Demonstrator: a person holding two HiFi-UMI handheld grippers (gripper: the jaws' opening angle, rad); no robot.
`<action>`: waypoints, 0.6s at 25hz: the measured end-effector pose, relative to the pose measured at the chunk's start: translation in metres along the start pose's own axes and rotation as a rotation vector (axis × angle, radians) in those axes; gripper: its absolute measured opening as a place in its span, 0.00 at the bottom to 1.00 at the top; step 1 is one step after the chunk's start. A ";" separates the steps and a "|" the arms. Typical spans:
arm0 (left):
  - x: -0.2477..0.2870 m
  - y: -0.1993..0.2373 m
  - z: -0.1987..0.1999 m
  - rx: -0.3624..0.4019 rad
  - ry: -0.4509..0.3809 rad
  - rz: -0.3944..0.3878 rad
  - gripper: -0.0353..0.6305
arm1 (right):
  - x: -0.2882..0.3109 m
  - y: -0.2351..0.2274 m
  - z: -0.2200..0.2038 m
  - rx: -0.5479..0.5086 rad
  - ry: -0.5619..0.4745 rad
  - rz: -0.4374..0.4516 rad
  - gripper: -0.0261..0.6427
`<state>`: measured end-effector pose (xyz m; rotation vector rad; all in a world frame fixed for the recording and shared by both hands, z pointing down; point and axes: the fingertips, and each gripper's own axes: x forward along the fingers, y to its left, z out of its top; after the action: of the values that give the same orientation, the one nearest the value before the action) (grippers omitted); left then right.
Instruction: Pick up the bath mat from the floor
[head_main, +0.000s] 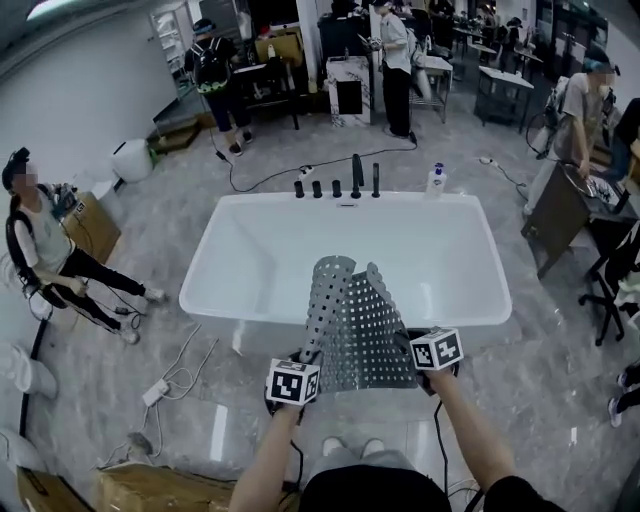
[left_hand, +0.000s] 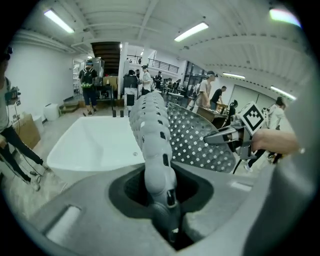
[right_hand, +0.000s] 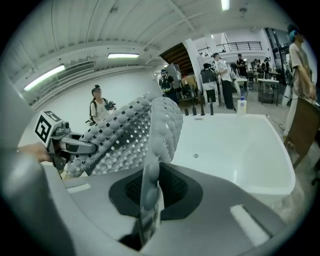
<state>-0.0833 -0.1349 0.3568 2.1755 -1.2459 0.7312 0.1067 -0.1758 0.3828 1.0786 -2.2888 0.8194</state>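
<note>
**Mat up, a grip on each near corner**

Head view first. The grey, hole-punched bath mat (head_main: 355, 320) hangs in the air in front of the person, clear of the floor (head_main: 540, 400). Its far end curls over above the near rim of the white bathtub (head_main: 240, 250). The left gripper (head_main: 306, 358) has the near left corner and the right gripper (head_main: 408, 347) the near right corner. Only this view shows both grippers at once, with the whole sheet between them.

Left gripper view now. The jaws are clenched on a thick, rolled-over edge of the mat, which rises straight up the middle and blocks part of the room behind. The other gripper shows at the right, biting the sheet.

Right gripper view. The jaws are pinched tight on a thin edge seen side-on, and rounded bumps stand out on the mat's face that the head view does not resolve.

Around it, dark taps (head_main: 340, 185) and a bottle (head_main: 436, 180) stand on the tub's far rim. Cables (head_main: 185, 370) and a power strip (head_main: 155, 392) lie on the floor at left, and a seated person (head_main: 45, 250) is further left. The mat covers the middle of the tub's near rim.
</note>
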 end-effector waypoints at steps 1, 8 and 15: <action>-0.004 -0.001 0.013 0.013 -0.018 0.007 0.19 | -0.006 0.002 0.013 -0.018 -0.022 -0.002 0.07; -0.045 -0.013 0.125 0.106 -0.223 0.050 0.18 | -0.064 0.006 0.124 -0.179 -0.232 -0.098 0.07; -0.104 -0.041 0.212 0.229 -0.462 0.112 0.18 | -0.145 0.034 0.210 -0.344 -0.488 -0.200 0.07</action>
<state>-0.0506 -0.1966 0.1270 2.5769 -1.5867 0.4399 0.1288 -0.2288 0.1317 1.4238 -2.5208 0.0728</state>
